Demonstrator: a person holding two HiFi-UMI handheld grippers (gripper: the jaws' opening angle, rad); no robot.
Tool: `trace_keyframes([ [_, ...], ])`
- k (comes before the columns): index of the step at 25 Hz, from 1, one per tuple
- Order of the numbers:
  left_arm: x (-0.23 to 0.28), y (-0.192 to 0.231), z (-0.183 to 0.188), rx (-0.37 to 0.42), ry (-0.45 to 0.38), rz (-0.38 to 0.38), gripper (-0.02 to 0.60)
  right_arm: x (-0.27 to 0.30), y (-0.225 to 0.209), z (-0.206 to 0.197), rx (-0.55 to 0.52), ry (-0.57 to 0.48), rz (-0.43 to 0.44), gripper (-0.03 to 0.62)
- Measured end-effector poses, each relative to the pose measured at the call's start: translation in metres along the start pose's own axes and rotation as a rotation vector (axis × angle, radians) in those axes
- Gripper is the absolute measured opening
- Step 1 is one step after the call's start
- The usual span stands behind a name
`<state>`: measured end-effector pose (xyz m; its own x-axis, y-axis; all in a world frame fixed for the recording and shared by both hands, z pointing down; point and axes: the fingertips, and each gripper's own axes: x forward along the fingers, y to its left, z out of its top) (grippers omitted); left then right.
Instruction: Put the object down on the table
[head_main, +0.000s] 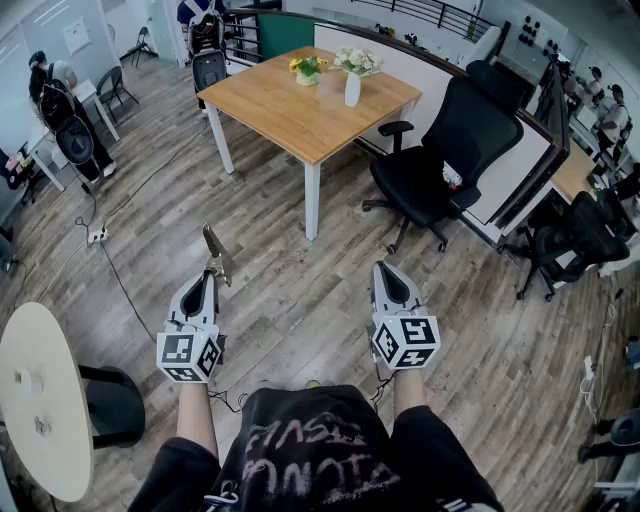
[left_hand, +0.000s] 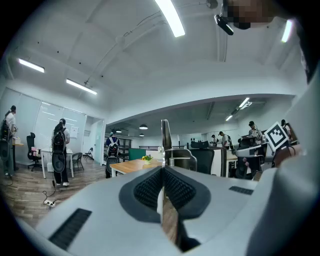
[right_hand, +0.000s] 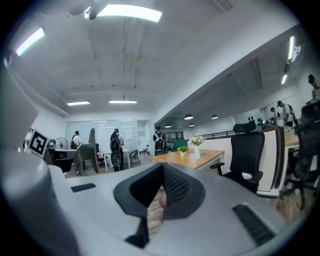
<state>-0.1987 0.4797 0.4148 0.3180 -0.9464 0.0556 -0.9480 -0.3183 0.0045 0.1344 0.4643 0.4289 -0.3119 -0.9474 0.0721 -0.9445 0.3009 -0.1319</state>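
Observation:
My left gripper (head_main: 212, 276) is held at waist height above the wood floor, shut on a thin flat blade-like object (head_main: 214, 252) that sticks out forward past the fingertips. In the left gripper view the object (left_hand: 164, 141) rises edge-on from the closed jaws of that gripper (left_hand: 162, 172). My right gripper (head_main: 386, 268) hangs level with it to the right, jaws together with nothing between them; it points toward the table too (right_hand: 162, 172). The wooden table (head_main: 290, 115) stands well ahead, out of reach of both grippers, also visible as the table (left_hand: 131, 165) and the table (right_hand: 186, 159).
On the table stand a small yellow flower pot (head_main: 307, 70) and a white vase of flowers (head_main: 353, 78). A black office chair (head_main: 450, 150) is to its right. A round pale table (head_main: 40, 400) sits at my left. A cable and power strip (head_main: 97, 236) lie on the floor.

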Motion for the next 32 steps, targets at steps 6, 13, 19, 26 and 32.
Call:
trace_keyframes([
  [6, 0.004, -0.002, 0.002, 0.001, -0.002, -0.007, 0.017, 0.002, -0.005, 0.0, 0.008, 0.002, -0.003, 0.005],
  [13, 0.007, 0.001, -0.002, 0.002, 0.003, -0.004, 0.017, 0.005, -0.002, -0.001, -0.021, 0.003, 0.004, 0.005],
  [19, 0.012, -0.001, -0.004, 0.0, 0.008, 0.001, 0.017, 0.008, -0.004, -0.002, -0.035, -0.013, -0.004, 0.005],
  [26, 0.019, -0.003, -0.008, 0.008, 0.026, 0.001, 0.017, 0.015, -0.004, -0.007, -0.034, -0.002, 0.023, 0.005],
  [32, 0.03, 0.005, -0.013, 0.007, 0.039, 0.01, 0.017, 0.029, -0.002, -0.011, -0.049, 0.007, 0.039, 0.005],
])
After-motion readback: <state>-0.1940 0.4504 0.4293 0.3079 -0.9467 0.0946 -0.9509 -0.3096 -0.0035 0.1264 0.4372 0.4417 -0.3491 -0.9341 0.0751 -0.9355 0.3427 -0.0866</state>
